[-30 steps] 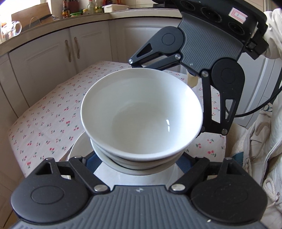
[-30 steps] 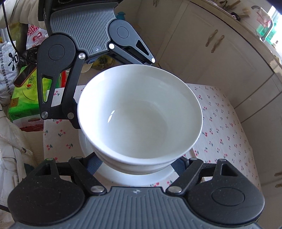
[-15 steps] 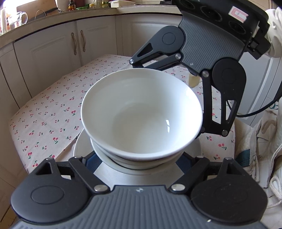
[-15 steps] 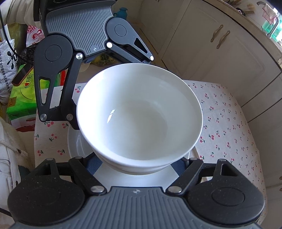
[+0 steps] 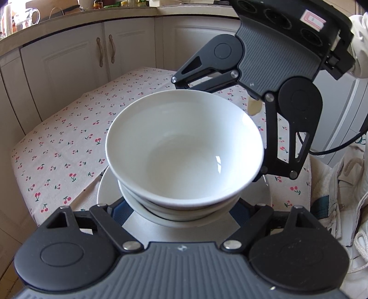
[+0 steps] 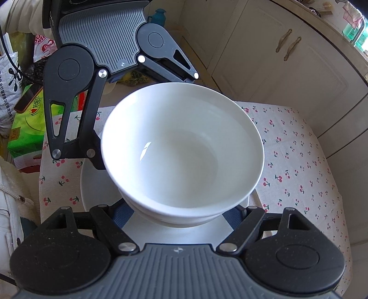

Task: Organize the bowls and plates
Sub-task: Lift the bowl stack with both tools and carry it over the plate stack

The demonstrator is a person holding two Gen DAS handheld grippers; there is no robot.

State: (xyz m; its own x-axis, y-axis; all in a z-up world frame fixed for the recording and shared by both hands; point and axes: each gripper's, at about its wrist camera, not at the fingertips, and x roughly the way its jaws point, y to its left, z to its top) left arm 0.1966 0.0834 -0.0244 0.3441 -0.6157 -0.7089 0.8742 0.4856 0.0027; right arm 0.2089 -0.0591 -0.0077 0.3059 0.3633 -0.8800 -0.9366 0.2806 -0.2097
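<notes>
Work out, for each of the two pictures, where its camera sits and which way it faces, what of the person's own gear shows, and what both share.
Left wrist view: rides the left gripper, looking down over stacked bowls on a plate; the right gripper faces it.
Right wrist view: rides the right gripper, looking down from the opposite side; the left gripper faces it, a sleeve above.
Shared: bowls, plate, cherry-print cloth, cabinets.

glossy white ceramic bowl [image 5: 184,147] and plate [image 6: 96,184] – smooth, glazed; matt woven cherry-print cloth [image 5: 69,142] on the desk; satin painted cabinet doors [image 5: 69,69] – metal handles
</notes>
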